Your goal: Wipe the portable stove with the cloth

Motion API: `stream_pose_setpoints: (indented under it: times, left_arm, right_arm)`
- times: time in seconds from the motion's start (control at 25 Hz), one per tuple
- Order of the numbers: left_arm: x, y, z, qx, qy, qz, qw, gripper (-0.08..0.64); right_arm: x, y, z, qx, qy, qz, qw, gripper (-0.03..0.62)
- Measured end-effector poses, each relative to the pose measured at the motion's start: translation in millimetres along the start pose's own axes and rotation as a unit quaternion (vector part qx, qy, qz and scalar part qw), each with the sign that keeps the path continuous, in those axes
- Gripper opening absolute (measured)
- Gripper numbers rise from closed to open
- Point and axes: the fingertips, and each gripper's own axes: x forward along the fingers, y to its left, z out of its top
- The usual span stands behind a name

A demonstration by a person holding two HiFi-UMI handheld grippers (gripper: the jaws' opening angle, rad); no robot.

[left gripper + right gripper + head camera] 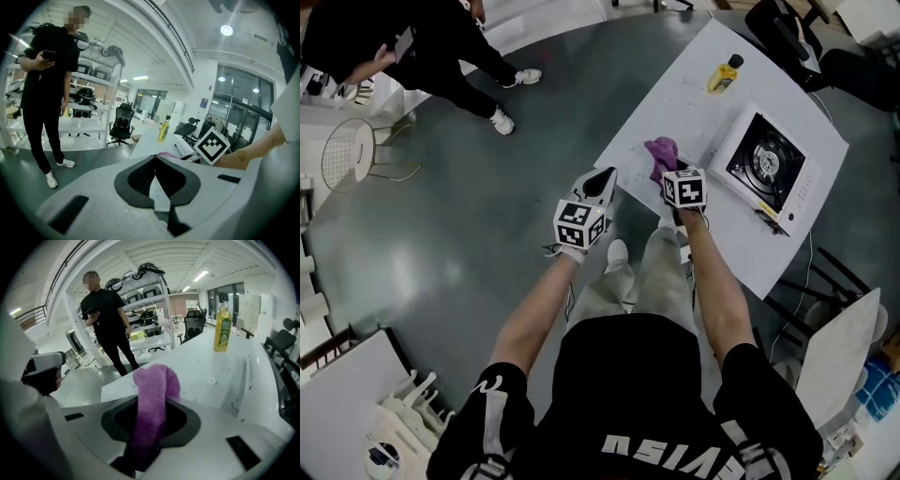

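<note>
The cloth (154, 380) is clamped in the right gripper's (151, 404) jaws, a fold protruding ahead for wiping the portable stove (766, 167) beyond. The left gripper's (156, 161) jaws are closed, empty.

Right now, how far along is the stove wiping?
Done: the cloth is picked up, clamped in the right gripper. In hand: it is at the near edge of the table, short of the stove. Left: all the wiping, since the cloth does not touch the stove yet. The left gripper is shut and empty, off the table.
</note>
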Motion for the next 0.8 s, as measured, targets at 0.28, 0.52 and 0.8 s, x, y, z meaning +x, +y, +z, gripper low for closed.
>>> stream_pose_setpoints:
  times: [0.28,0.52,0.8]
  left_arm:
    - [0,12,-9,-0.014,0.005,0.022,0.9996,0.009]
    - [-10,12,1,-0.01,-0.005,0.023,0.9997,0.009]
    - [-37,-8,24,0.008,-0.028,0.0,0.9996,0.009]
  right_arm:
    - [26,2,-19,0.003,0.036,0.013,0.999,0.119]
    - [18,10,-12,0.011,0.028,0.022,0.999,0.195]
    - [-40,17,7,0.001,-0.023,-0.011,1.0,0.199]
